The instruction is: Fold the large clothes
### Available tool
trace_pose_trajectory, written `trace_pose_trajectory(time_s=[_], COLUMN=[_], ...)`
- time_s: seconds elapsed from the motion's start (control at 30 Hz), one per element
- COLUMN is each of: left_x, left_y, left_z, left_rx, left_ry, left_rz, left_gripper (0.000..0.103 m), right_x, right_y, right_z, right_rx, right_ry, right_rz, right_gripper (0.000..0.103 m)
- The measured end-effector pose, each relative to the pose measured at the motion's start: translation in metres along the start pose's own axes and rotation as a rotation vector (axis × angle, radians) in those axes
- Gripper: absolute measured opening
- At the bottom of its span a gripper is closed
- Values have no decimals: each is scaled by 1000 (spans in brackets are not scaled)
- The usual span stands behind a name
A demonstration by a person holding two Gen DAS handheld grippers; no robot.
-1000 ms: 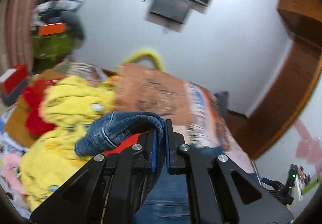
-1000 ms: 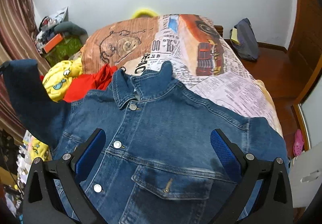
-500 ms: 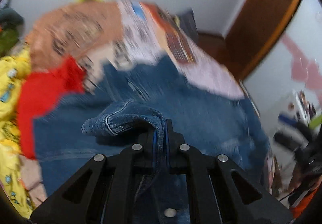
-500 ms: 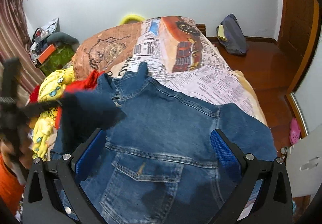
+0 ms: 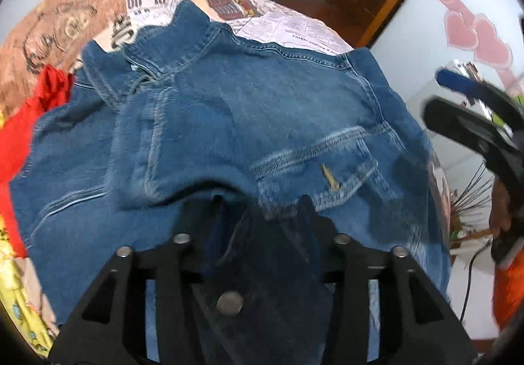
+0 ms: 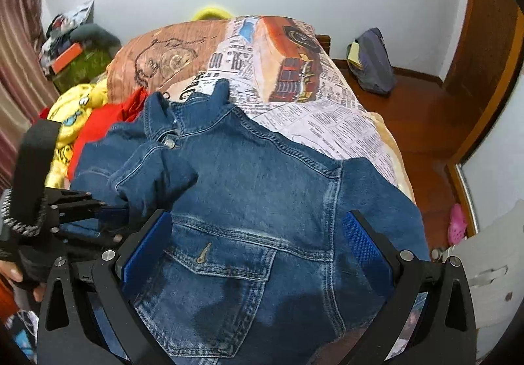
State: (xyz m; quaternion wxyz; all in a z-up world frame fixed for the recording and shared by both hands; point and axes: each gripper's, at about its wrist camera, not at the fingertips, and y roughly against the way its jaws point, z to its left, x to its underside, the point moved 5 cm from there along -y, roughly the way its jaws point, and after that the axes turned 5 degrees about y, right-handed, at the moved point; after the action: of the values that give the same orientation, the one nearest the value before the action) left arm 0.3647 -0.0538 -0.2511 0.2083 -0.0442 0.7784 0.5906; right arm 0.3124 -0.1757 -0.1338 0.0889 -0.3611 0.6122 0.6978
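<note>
A blue denim jacket (image 6: 262,194) lies front up on the bed, collar toward the far end. Its sleeve (image 6: 154,168) is folded in across the chest. My left gripper (image 5: 262,201) points steeply down over the sleeve's cuff. Its jaws are opening, with loose cuff cloth (image 5: 229,227) still hanging between the fingers and no pad pressing on it. In the right wrist view the left gripper (image 6: 114,211) shows at the left edge, held by a hand. My right gripper (image 6: 255,227) hovers wide open above the chest pocket (image 6: 222,260) with nothing gripped.
A newspaper-print bed cover (image 6: 327,122) lies under the jacket. A red garment (image 6: 98,125) and a yellow cartoon cloth (image 6: 72,109) are piled left of the jacket. A bag (image 6: 373,63) sits on the wooden floor by the far wall, and a pink shoe (image 6: 457,224) at the right.
The left gripper swung the sleeve from high at the left down across the jacket's front, then its jaws parted. The right gripper stayed open and barely shifted.
</note>
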Motion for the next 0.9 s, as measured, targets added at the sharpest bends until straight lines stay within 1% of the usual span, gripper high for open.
trace_pose_trajectory(time_s=[0.03,0.07,0.1,0.17,0.2,0.27,0.3,0.37,0.43,0.5,0.57,0.67,0.77,0.83,0.9], left_x=[4,8,10,13,14,16,20,23,29,40,50,68,84,94,100], left_y=[8,20,27,50,59,79,91,102,111,113,112,99,81,67,55], left_z=[2,6,10,28,37,61,78,103,134,167,189,215,239,250,257], left_rx=[-15,-40,-53,-80,-95,-141,-174,-221,-273,-319,-338,-363,-364,-353,-348], left_ry=[-14,-23,-21,-1,7,31,53,90,142,202,241,293,340,367,387], left_rz=[-11,-29,-44,-94,-115,-155,-178,-203,-219,-210,-199,-170,-129,-99,-77], left_gripper=[47,49,52,60,61,64,65,69,69,69,69,69,69,69,69], right_x=[-2,-4,-7,-12,-15,-20,-23,-27,-29,-28,-26,-23,-22,-22,-22], right_y=[1,1,3,3,3,0,-2,-9,-23,-39,-55,-79,-100,-109,-115], right_z=[5,10,17,29,38,53,64,83,105,126,140,155,162,167,172], right_rx=[3,4,6,5,2,-7,-18,-28,-50,-96,-103,-87,-48,-36,-16], right_ry=[19,36,57,94,117,154,182,226,283,330,358,398,435,469,499], right_rz=[-4,-8,-14,-26,-34,-41,-42,-40,-18,17,47,76,118,138,143], right_gripper=[103,103,103,103,103,103,103,103,103,103,103,102,101,94,91])
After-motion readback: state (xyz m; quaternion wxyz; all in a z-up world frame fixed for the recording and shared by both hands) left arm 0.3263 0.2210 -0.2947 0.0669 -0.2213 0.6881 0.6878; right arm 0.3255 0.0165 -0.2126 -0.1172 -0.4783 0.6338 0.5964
